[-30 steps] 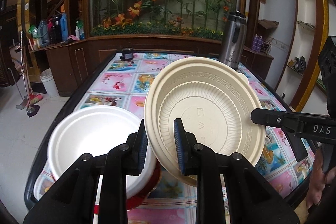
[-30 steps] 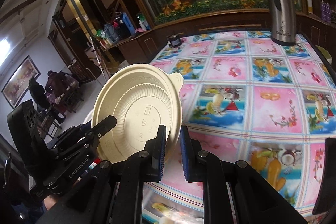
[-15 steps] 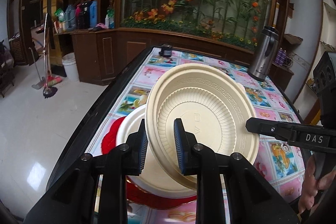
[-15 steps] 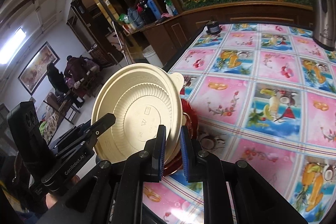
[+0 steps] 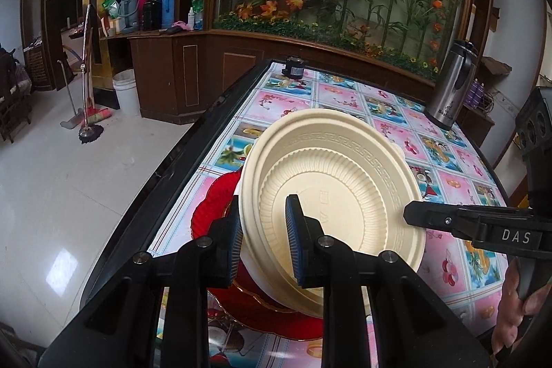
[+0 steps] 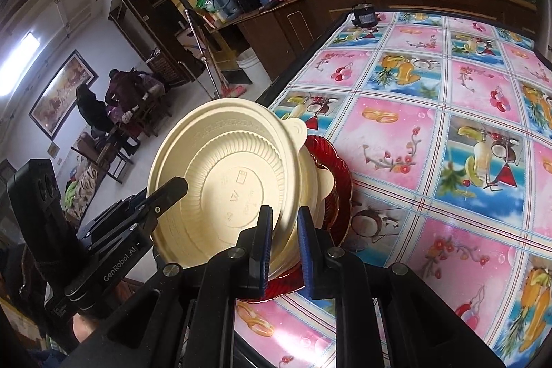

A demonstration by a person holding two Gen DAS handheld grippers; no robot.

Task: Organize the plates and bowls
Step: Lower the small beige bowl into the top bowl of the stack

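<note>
Bowl stacking, partly done. Cream bowl (image 5: 331,195) up in the air, tilted, just above the red plate (image 5: 210,212) by the near edge of the bench (image 5: 345,99). Gripped by 2 tongs at once: left tongs (image 5: 264,226) nearly closed, pinching the near rim, 1 pad inside and 1 pad outside; right tongs (image 6: 284,230) also nearly closed, pinching the rim on the other side.

Already sitting on the red plate: 1 other pale bowl (image 6: 310,181), with a small tab on its rim. So far, then, 1 plate and 1 bowl piled up.

Left to do, most likely: laying the cream bowl flat, lowering it into the pale bowl on the red plate, then letting go with both tongs.

Far beyond the red plate, only a steel flask (image 5: 448,85) and a small dark pot (image 5: 293,70). No other dishes in sight; hard to tell about any out of view.
</note>
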